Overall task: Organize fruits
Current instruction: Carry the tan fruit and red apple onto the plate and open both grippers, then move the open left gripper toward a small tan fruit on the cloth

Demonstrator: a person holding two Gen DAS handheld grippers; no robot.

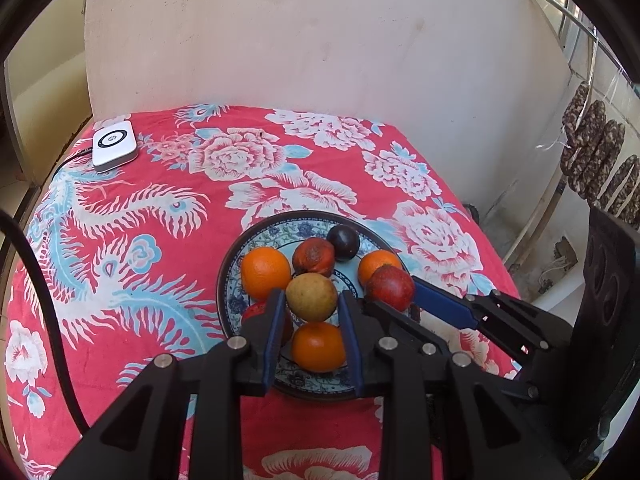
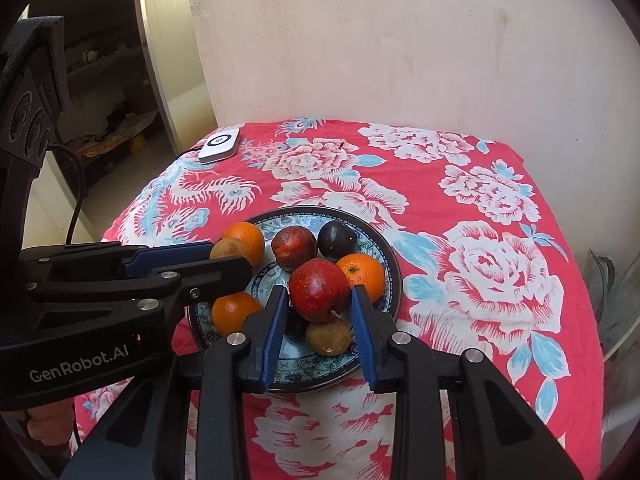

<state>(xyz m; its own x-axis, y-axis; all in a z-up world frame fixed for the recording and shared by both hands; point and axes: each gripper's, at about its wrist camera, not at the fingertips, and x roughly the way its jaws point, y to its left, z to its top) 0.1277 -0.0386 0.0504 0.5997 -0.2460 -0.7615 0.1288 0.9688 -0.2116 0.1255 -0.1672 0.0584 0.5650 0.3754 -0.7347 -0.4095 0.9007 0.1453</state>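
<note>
A blue patterned plate (image 1: pixel 230 280) (image 2: pixel 384 248) near the table's front holds several fruits: oranges (image 1: pixel 265 272) (image 2: pixel 362 274), a dark plum (image 1: pixel 343 241) (image 2: pixel 337 241), a bruised red fruit (image 1: pixel 313 257) (image 2: pixel 293 247). My left gripper (image 1: pixel 313 300) is closed around a yellow-green pear (image 1: pixel 311 296), its pads touching both sides. My right gripper (image 2: pixel 320 292) is closed around a red apple (image 2: pixel 319 289) (image 1: pixel 390 285). A brown kiwi (image 2: pixel 329 336) lies below the apple.
The table wears a red floral cloth (image 1: pixel 160 208) (image 2: pixel 480 240). A white square device (image 1: pixel 114 145) (image 2: pixel 220 144) with a cable sits at the far left corner. A plaster wall stands behind. Sausages (image 1: pixel 596 152) hang at right.
</note>
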